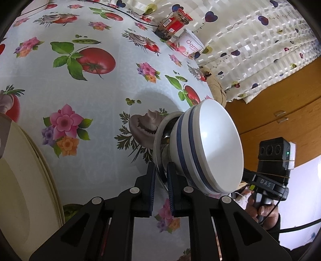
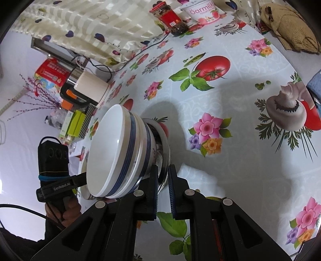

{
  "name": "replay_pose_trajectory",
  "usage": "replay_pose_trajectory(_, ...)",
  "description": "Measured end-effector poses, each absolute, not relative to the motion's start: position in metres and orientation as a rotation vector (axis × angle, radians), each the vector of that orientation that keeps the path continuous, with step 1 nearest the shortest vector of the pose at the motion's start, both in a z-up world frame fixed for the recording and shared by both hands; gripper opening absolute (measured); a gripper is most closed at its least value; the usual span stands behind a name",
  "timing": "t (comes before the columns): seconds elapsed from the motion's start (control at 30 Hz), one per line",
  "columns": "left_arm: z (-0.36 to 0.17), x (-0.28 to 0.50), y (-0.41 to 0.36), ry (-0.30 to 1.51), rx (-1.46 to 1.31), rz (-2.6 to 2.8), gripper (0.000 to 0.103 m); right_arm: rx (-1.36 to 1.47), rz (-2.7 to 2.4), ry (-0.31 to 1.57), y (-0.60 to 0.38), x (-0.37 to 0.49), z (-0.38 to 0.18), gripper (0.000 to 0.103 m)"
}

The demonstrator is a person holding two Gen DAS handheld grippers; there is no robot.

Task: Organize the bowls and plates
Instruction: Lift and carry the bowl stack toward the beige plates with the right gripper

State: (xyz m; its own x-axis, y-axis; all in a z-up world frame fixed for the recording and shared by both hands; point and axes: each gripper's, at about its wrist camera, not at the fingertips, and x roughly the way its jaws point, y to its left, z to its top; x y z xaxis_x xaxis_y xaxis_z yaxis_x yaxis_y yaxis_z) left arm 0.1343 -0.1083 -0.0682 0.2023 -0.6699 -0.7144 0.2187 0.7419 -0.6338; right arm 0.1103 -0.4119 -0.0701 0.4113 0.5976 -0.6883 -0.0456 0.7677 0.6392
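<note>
The cream round plates run off the left wrist view's left and lower edges. The shiny metal bowl is mostly hidden behind the white blue-striped ceramic bowls; how many bowls are nested there is hard to tell, perhaps two. The white yoghurt tub is cropped by the right wrist view's top edge.

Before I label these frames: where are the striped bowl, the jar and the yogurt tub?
Striped bowl (image 1: 212, 148), left wrist view, white inside.
Jar (image 2: 170, 19), right wrist view, red label.
Yogurt tub (image 2: 202, 13), right wrist view, printed side.
</note>
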Motion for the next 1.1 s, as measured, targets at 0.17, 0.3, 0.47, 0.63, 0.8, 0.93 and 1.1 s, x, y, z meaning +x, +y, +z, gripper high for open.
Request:
replay_pose_trajectory(0.17, -0.067, 0.135, -0.105, 1.218, -0.444, -0.637, 0.012, 0.580, 0.440, 1.077, -0.408, 0.111, -0.065, 0.011)
replay_pose_trajectory(0.3, -0.063, 0.135, -0.102, 1.207, -0.439, -0.631, 0.012, 0.577, 0.445, 1.076, -0.406, 0.113, -0.063, 0.011)
replay_pose_trajectory(0.47, -0.056, 0.134, -0.097, 1.191, -0.439, -0.622, 0.012, 0.583, 0.456, 1.070, -0.402, 0.115, -0.060, 0.011)
replay_pose_trajectory(0.63, -0.048, 0.132, -0.089, 1.170, -0.443, -0.608, 0.012, 0.567, 0.470, 1.065, -0.394, 0.117, -0.052, 0.011)
replay_pose_trajectory(0.8, -0.038, 0.129, -0.076, 1.148, -0.449, -0.588, 0.012, 0.551, 0.492, 1.058, -0.384, 0.120, -0.044, 0.011)
replay_pose_trajectory(0.93, -0.032, 0.125, -0.065, 1.129, -0.454, -0.567, 0.011, 0.536, 0.511, 1.058, -0.372, 0.123, -0.039, 0.011)
replay_pose_trajectory(1.1, -0.028, 0.120, -0.045, 1.114, -0.469, -0.527, 0.011, 0.518, 0.544, 1.063, -0.354, 0.128, -0.034, 0.011)
